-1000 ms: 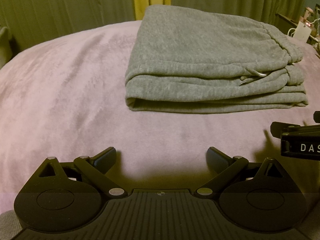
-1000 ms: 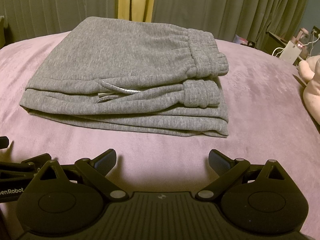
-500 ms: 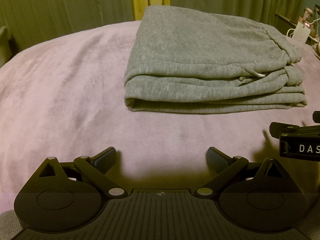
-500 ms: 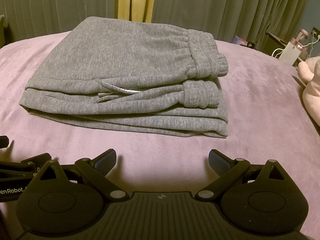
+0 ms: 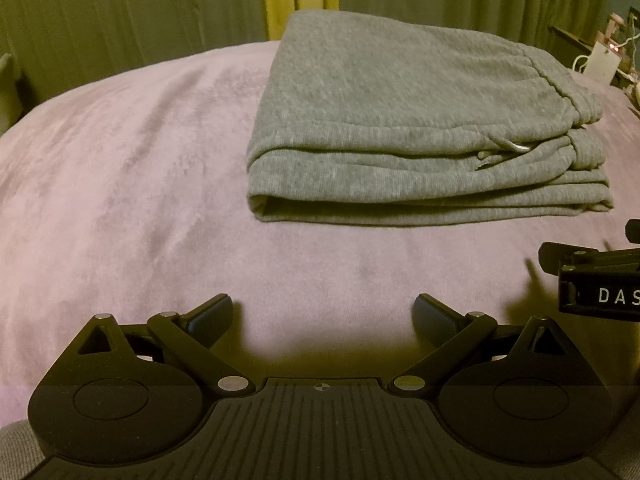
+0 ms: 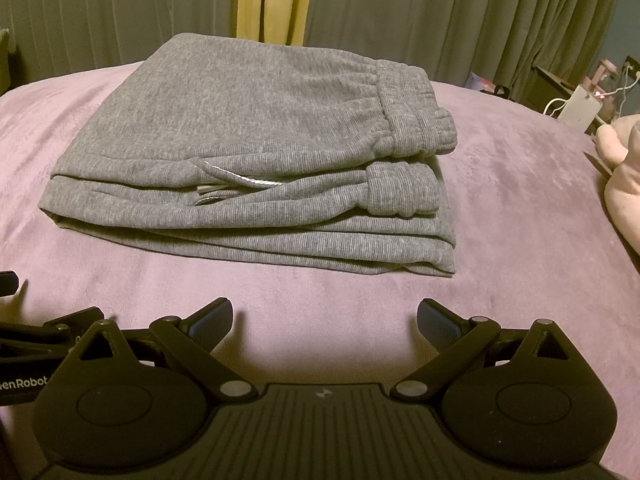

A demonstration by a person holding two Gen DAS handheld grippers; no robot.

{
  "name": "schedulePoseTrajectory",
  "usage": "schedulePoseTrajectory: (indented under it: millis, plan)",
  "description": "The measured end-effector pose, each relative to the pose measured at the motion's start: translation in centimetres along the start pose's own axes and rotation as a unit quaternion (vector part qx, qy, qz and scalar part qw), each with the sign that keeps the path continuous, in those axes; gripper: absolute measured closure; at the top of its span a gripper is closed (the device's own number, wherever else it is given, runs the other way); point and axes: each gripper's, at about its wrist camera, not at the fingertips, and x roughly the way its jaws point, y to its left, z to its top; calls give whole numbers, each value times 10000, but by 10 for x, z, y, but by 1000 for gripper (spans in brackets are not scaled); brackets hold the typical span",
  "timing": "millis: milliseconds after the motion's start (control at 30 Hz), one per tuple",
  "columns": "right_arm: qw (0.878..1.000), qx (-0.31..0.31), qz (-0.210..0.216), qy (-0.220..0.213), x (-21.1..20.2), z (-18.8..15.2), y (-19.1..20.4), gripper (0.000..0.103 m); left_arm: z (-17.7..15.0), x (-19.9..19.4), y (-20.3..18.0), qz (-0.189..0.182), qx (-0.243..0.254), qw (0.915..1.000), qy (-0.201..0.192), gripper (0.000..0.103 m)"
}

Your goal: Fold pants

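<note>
Grey sweatpants lie folded in a thick stack on the pink bed cover, waistband on the right, a white drawstring poking out of the front edge. They also show in the right wrist view. My left gripper is open and empty, low over the cover, short of the stack's front left corner. My right gripper is open and empty, short of the stack's front edge. The right gripper's side shows at the left view's right edge.
Green and yellow curtains hang behind the bed. A pink plush toy lies on the right of the bed. A nightstand with a white charger and cables stands at the far right.
Almost nothing has changed. Both grippers stay open and hold nearly still; the left view has drifted very slightly.
</note>
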Motion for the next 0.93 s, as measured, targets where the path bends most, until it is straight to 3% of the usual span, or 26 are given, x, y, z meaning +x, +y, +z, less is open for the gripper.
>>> schedulePoseTrajectory:
  millis: [933]
  plan:
    - [10000, -58, 3, 9, 1, 0, 0, 4, -2, 1, -2, 65, 102, 9999, -98, 2]
